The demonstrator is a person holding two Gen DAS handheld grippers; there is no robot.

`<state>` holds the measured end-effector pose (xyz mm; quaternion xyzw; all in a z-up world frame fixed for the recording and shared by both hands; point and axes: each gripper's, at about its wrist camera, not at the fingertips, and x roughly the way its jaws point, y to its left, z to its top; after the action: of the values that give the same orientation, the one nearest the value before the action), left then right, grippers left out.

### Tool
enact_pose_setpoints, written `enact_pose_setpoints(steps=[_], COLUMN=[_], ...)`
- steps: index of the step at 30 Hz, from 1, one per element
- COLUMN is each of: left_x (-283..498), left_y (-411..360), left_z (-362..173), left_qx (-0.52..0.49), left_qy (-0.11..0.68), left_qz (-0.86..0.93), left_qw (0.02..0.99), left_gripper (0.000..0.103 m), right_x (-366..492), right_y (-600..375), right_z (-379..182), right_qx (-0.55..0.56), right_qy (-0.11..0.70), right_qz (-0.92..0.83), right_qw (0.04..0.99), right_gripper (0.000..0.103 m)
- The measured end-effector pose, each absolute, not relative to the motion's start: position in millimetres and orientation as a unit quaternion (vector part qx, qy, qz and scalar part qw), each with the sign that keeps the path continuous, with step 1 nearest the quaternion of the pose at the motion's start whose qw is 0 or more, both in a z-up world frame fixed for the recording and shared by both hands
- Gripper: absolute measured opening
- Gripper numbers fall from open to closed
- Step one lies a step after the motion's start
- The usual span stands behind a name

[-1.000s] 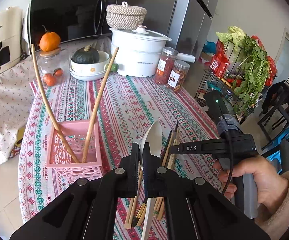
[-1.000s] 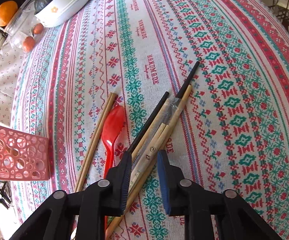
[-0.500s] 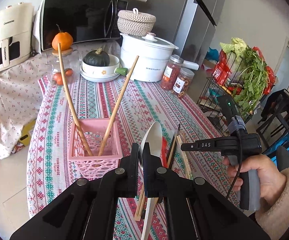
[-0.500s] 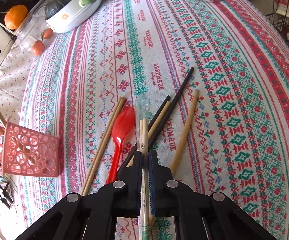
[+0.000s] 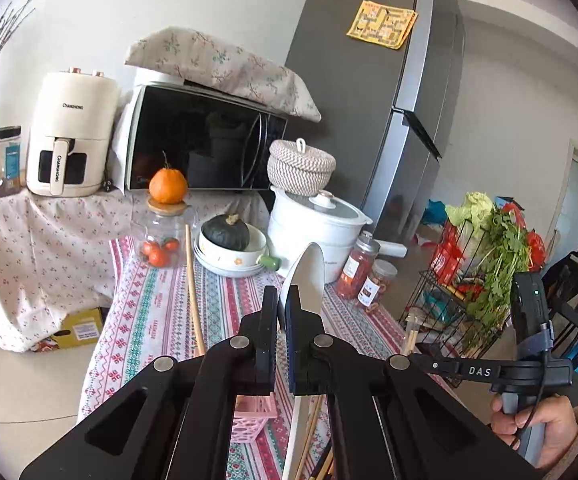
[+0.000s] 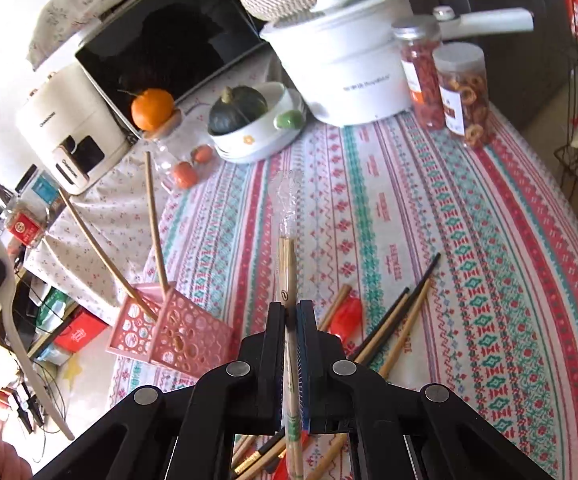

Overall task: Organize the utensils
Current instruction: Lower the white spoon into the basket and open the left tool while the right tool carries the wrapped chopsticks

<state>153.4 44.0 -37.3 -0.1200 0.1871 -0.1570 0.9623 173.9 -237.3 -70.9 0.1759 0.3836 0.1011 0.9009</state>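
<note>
**Both claws lifted, each pinching a utensil above the patterned tabletop**

Nearest in the right wrist view, the right claw (image 6: 291,316) is pressed together on a pair of wrapped chopsticks (image 6: 288,256); their clear plastic sleeve sticks up past the fingertips, clear of the cloth. Just beyond and below the claw lie the loose utensils: a red spoon (image 6: 349,314), partly hidden, with black chopsticks (image 6: 405,308) and wooden chopsticks (image 6: 407,332) fanned out beside it on the tabletop (image 6: 489,280). To their left stands the pink basket (image 6: 177,332), with two long wooden chopsticks (image 6: 153,224) leaning out of it.

In the left wrist view, the left claw (image 5: 283,316) is shut on the white spoon (image 5: 305,276), whose bowl rises above the fingertips while the handle runs down beneath the claw. The pink basket shows only as a sliver under the left claw. At the right edge a hand (image 5: 537,424) grips the other tool's handle.

Farther back on the tabletop sit a white bowl holding a dark squash (image 5: 226,233), a glass jar (image 5: 161,240) topped by an orange, a white pot (image 5: 317,224) and two snack jars (image 5: 363,276). Behind them stand a microwave (image 5: 205,140) and a grey fridge (image 5: 369,100).
</note>
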Motion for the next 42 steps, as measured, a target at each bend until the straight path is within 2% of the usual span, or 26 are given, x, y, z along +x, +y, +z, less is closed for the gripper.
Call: enact_pose_setpoints(steps=[6, 11, 23, 29, 30, 32, 34, 35, 39, 42], left_x=[164, 184, 195, 201, 202, 201, 199, 197, 191, 180], left_y=[36, 28, 24, 32, 34, 39, 43, 45, 51, 56], left_z=[-33, -51, -111, -125, -125, -123, -120, -117, -103, -90], left_qx=[-0.095, -0.083, -0.065, -0.079, -0.083, -0.089, -0.098, -0.100, -0.096, -0.085], left_qy=[0.101, 0.069, 0.036, 0.081, 0.091, 0.107, 0.119, 0.124, 0.158, 0.179], left_qz=[-0.115, -0.072, -0.003, -0.001, -0.002, -0.002, -0.012, -0.012, -0.013, -0.010], left_qw=[0.984, 0.992, 0.997, 0.994, 0.992, 0.990, 0.988, 0.987, 0.983, 0.980], left_gripper=[0.003, 0.003, 0.003, 0.005, 0.006, 0.017, 0.050, 0.054, 0.054, 0.064], right_x=[167, 167, 168, 165, 164, 161, 158, 156, 147, 142], right_y=[-232, -235, -234, -226, -225, -220, -215, -213, -204, -197], right_z=[-47, -42, -43, -40, -39, -34, -29, -26, -12, -1], right_qx=[0.156, 0.155, 0.151, 0.150, 0.150, 0.147, 0.144, 0.143, 0.136, 0.136], right_qy=[0.330, 0.324, 0.324, 0.321, 0.319, 0.314, 0.307, 0.303, 0.281, 0.265], right_qz=[0.105, 0.109, 0.117, 0.121, 0.122, 0.127, 0.131, 0.134, 0.147, 0.161], right_qw=[0.925, 0.927, 0.927, 0.927, 0.928, 0.929, 0.932, 0.933, 0.938, 0.941], right_gripper=[0.004, 0.004, 0.004, 0.004, 0.004, 0.004, 0.004, 0.004, 0.004, 0.004])
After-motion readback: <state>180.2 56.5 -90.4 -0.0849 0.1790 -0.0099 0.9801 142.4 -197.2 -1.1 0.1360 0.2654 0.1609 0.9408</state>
